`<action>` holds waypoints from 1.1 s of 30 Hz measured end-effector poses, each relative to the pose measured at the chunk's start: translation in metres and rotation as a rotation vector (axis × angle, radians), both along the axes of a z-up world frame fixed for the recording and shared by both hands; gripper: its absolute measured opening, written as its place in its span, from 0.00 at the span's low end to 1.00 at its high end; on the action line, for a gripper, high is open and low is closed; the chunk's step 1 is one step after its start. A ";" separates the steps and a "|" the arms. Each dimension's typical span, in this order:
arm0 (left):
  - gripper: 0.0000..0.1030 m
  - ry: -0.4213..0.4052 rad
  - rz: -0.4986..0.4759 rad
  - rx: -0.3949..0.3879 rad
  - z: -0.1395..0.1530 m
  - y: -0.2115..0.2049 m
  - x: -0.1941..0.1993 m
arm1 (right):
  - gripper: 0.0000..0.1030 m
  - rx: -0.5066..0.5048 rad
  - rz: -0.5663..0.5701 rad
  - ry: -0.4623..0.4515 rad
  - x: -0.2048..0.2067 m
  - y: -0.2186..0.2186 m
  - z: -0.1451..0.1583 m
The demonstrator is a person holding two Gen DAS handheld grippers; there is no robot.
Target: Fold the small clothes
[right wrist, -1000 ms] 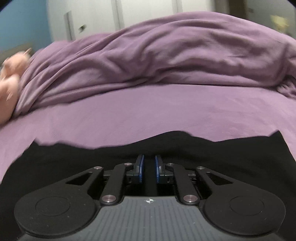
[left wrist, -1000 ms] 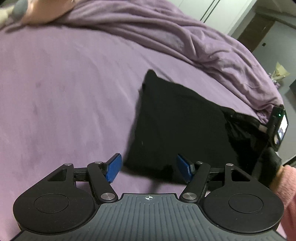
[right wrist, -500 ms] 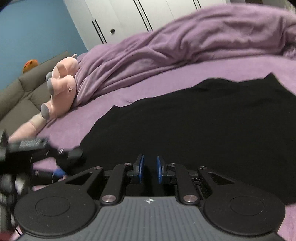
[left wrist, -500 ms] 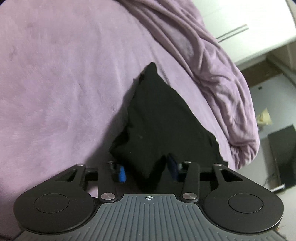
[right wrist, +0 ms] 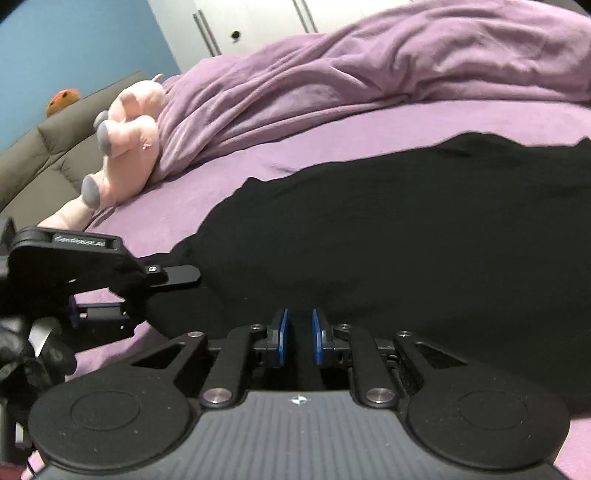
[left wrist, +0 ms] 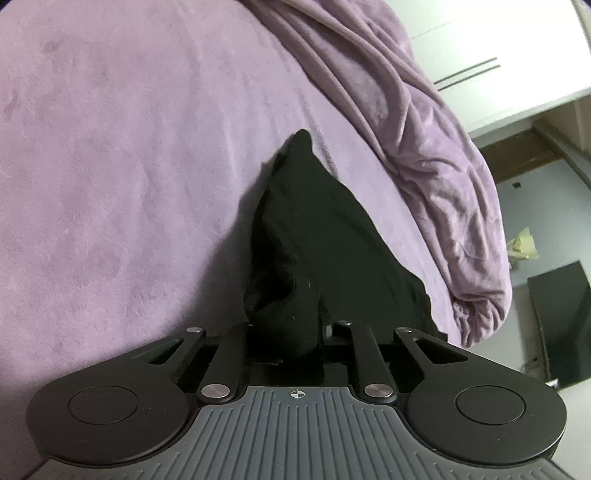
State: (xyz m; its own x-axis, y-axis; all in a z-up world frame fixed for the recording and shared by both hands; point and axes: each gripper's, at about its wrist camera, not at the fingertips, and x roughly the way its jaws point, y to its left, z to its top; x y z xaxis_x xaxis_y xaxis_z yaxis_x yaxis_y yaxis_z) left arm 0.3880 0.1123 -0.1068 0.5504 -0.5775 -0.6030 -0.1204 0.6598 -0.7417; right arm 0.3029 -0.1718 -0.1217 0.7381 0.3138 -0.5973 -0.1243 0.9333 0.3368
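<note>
A purple bed sheet [right wrist: 369, 133] covers the whole work surface, with a rumpled purple blanket [right wrist: 369, 62] heaped along its far side. In the right wrist view, going left to right, there is a blue wall [right wrist: 74, 48], a grey sofa [right wrist: 44, 155] with an orange toy [right wrist: 63, 100] on its back, a pink plush animal [right wrist: 125, 147] lying against the blanket, and white wardrobe doors [right wrist: 258, 22].

The black garment [right wrist: 406, 240] lies spread on the sheet. The left gripper [left wrist: 295, 332] has just been closing and now pinches a bunched corner of the garment — the cloth rises in a peak from its jaws and hides the pads. A black-gloved hand [right wrist: 26, 354] holds it. The right gripper [right wrist: 298, 332] grips the garment's near edge, its blue pads [right wrist: 282, 334] pressed nearly together on a fold of black cloth between them.
</note>
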 end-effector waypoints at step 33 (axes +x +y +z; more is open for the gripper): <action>0.26 -0.197 -0.575 0.230 0.050 -0.168 -0.077 | 0.48 0.180 -0.377 -0.117 -0.108 -0.171 0.024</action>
